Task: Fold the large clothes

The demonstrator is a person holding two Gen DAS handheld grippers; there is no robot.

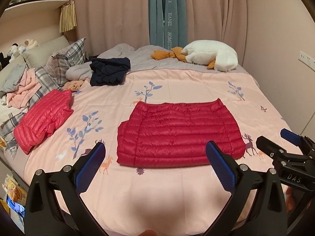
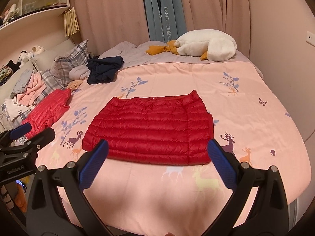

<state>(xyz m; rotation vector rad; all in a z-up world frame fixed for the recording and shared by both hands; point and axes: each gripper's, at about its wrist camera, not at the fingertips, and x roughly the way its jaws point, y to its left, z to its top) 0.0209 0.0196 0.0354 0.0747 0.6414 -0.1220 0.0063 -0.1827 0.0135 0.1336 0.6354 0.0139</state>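
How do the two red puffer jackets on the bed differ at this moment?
The centre jacket is a deeper red; the left jacket is a pinker red. The centre jacket lies folded into a flat, squared rectangle in the middle of the bedspread; the left jacket is a looser, lumpier bundle lying slantwise near the pillows. Both are quilted in horizontal bands, and neither is held by a tool.

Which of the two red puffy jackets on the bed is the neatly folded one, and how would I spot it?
Start at the pink bedspread with deer and trees. The folded red jacket lies flat in its middle, a tidy rectangle. The pinker jacket sits rumpled at the left edge beside the plaid pillows.
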